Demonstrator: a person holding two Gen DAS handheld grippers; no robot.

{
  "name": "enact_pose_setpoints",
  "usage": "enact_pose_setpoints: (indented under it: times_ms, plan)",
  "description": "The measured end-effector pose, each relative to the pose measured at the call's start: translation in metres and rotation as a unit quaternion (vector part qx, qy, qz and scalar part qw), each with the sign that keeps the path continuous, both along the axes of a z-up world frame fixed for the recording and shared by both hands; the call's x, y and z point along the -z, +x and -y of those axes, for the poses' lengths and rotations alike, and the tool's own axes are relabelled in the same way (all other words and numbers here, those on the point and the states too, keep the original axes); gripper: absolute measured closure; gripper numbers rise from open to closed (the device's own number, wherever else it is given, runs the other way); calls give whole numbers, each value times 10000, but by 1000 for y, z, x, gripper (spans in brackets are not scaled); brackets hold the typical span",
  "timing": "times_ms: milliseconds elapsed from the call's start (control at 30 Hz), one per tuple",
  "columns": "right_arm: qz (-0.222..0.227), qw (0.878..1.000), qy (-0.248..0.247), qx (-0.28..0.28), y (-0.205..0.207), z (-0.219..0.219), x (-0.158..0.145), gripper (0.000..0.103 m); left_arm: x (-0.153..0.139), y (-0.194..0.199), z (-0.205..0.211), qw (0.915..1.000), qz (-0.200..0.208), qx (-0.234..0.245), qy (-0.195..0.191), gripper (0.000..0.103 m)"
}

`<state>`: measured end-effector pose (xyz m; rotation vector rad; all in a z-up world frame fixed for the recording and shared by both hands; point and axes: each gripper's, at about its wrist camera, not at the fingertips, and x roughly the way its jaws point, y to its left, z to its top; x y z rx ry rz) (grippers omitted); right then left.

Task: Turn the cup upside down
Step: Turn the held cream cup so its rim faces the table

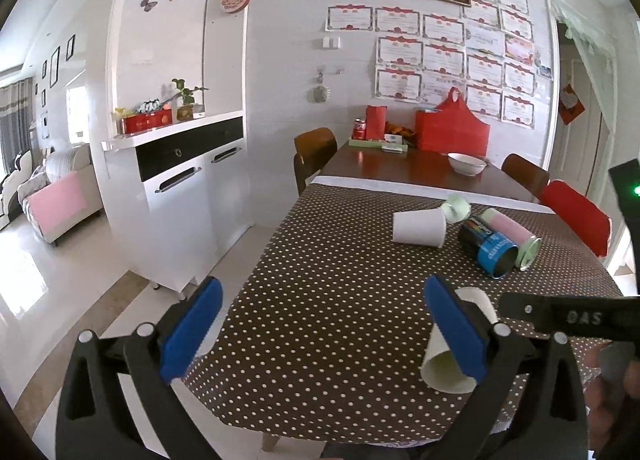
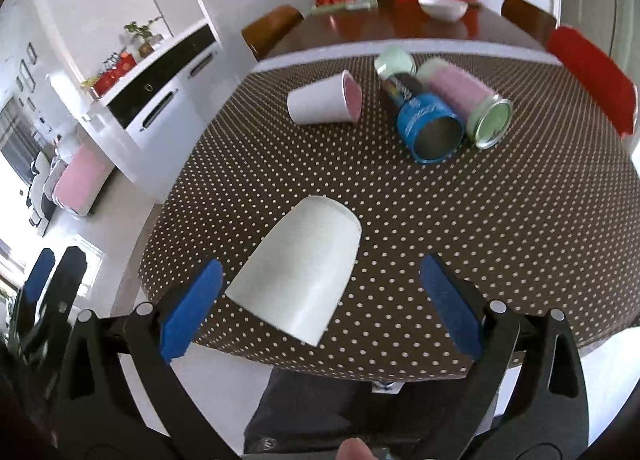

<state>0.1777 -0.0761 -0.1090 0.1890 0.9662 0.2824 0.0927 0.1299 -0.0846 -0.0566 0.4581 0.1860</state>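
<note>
A white paper cup (image 2: 298,274) lies on its side near the front edge of the polka-dot tablecloth (image 2: 460,219), its base pointing away from me. My right gripper (image 2: 320,306) is open, its blue pads on either side of the cup without touching it. In the left wrist view the same cup (image 1: 448,360) shows partly behind the right blue pad, its open mouth towards me. My left gripper (image 1: 320,330) is open and empty above the table's front left part.
A second white cup (image 2: 324,101) lies on its side further back, with a blue can (image 2: 430,123), a pink can (image 2: 466,103) and a green lid (image 2: 394,59). Chairs stand around the table. A white bowl (image 2: 442,5) and red bags sit at the far end.
</note>
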Motion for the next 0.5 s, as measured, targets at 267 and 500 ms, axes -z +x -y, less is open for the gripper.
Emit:
enact_pose_setpoints:
  times_ms: [267,500]
  plan:
    - [-700,9975,62,80,28,-15,24,6,13,18,-14,9998,-137,15,-107,4]
    - [-1424,9885,450,237,51,-10,42,6,27,33,-22,9992,-303,68,-257,4]
